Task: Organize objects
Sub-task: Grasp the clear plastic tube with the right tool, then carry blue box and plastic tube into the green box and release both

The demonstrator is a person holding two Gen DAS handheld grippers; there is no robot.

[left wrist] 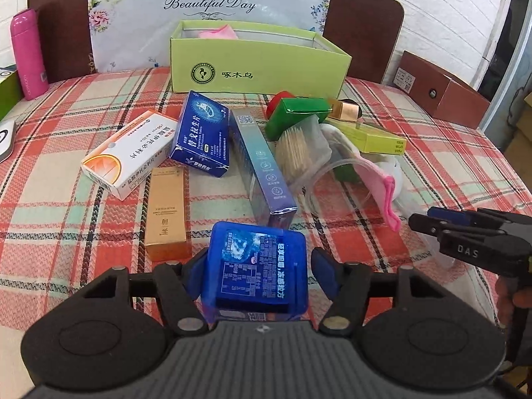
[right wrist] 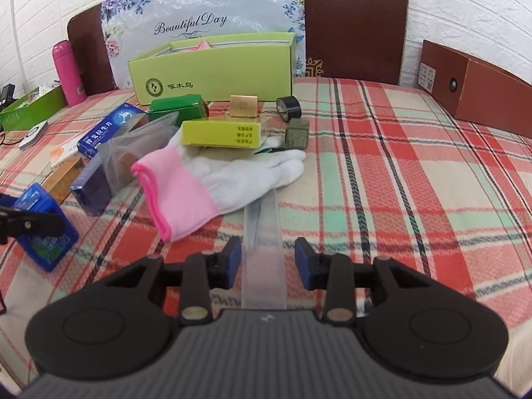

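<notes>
My left gripper (left wrist: 259, 266) stands open around a blue plastic case (left wrist: 257, 269); its right pad is clear of the case, and I cannot tell whether the left pad touches. The case also shows in the right wrist view (right wrist: 43, 229). My right gripper (right wrist: 267, 261) is open, its jaws on either side of a clear plastic strip (right wrist: 262, 232) without touching it. A pink-cuffed white glove (right wrist: 212, 179) lies just ahead of it. The open light-green box (left wrist: 259, 60) stands at the back, with something pink inside.
Several small boxes lie in a pile on the plaid cloth (right wrist: 399, 173): an orange-white box (left wrist: 129, 153), a blue box (left wrist: 202, 136), a long blue box (left wrist: 262, 166), a gold box (left wrist: 166, 212), a green box (left wrist: 296, 113). There is also a bag of toothpicks (left wrist: 299, 153). A pink bottle (left wrist: 28, 53) stands far left, a brown box (right wrist: 472, 86) far right.
</notes>
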